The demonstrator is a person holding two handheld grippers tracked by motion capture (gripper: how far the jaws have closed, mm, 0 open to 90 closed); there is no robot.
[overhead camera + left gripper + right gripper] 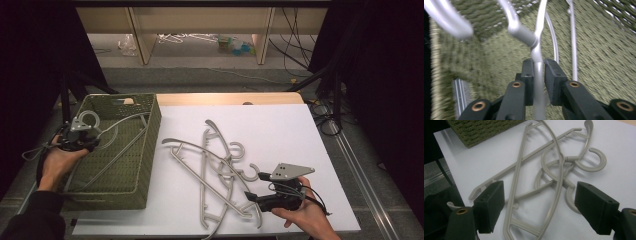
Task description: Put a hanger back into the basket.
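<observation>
A grey plastic hanger [120,127] lies tilted inside the green woven basket [150,150] at the left. My left gripper [92,137] reaches into the basket at the hanger's hook end. In the left gripper view the hanger's neck [537,55] runs between the two pads of that gripper [539,72], and a slim gap shows beside it. Several more grey hangers [215,165] lie tangled on the white sheet. My right gripper [255,186] stands at their near right end. In the right gripper view it [540,195] is wide open above the hangers [559,170], touching none.
The white sheet [280,130] covers the table to the right of the basket, with bare room at its far and right parts. A second thin wire-like hanger [573,45] lies on the basket floor. Cables and dark stands border the table on both sides.
</observation>
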